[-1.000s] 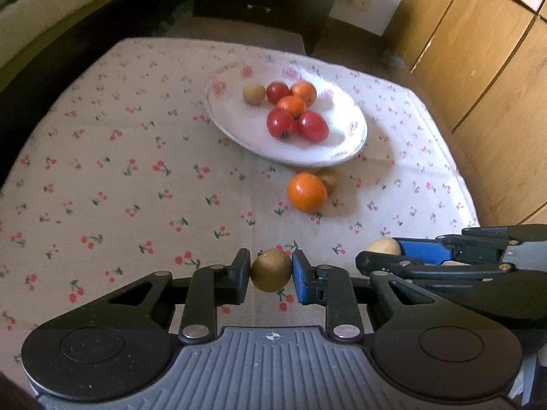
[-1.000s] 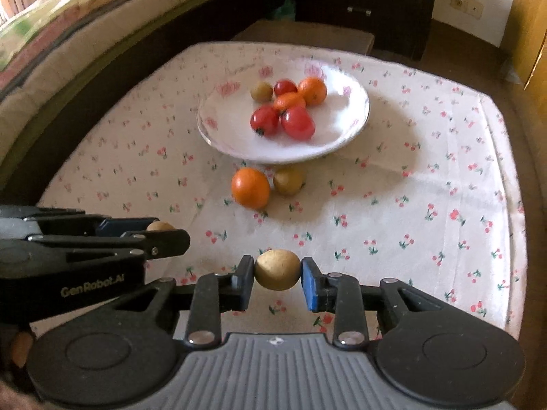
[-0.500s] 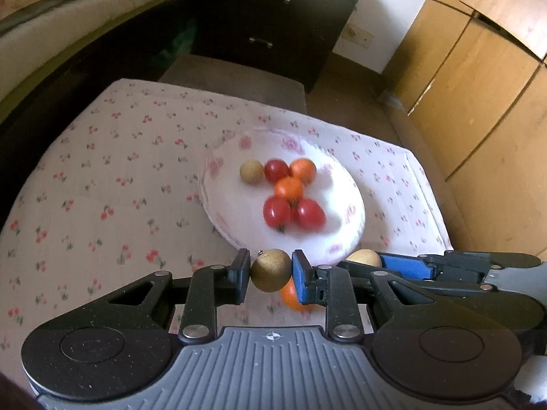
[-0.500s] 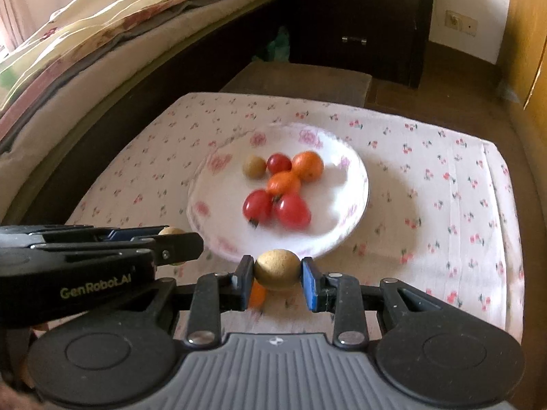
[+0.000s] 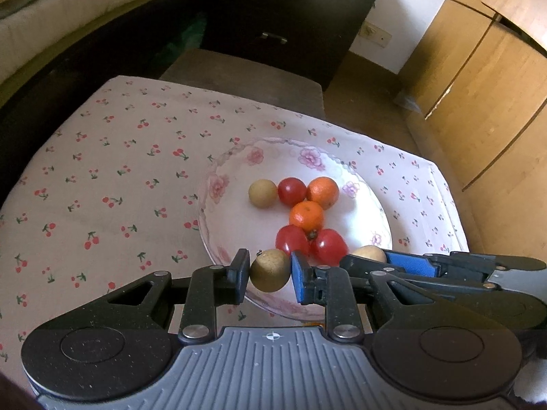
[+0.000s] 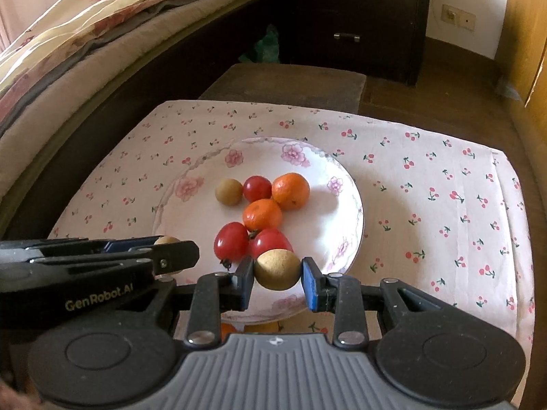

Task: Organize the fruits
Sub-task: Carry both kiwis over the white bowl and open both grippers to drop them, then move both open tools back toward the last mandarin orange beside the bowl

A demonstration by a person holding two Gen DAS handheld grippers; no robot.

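The left gripper (image 5: 269,275) has its fingers closed tight on a small tan fruit (image 5: 270,274), held above the near rim of the flowered plate (image 5: 218,184). The right gripper (image 6: 277,275) has its fingers clamped on a second tan fruit (image 6: 277,270), also over the plate's near rim, just beside the left one. The plate sits on the worktop (image 5: 102,184), covered with a cherry-print cloth, nearer its far edge and somewhat toward the right edge. On the plate lie one tan fruit (image 5: 262,194), a red tomato (image 5: 291,191) and an orange (image 5: 322,192) in a far row, another orange (image 5: 306,217) behind them, and two red tomatoes (image 5: 309,244) nearest the held fruits, all clustered and mostly touching
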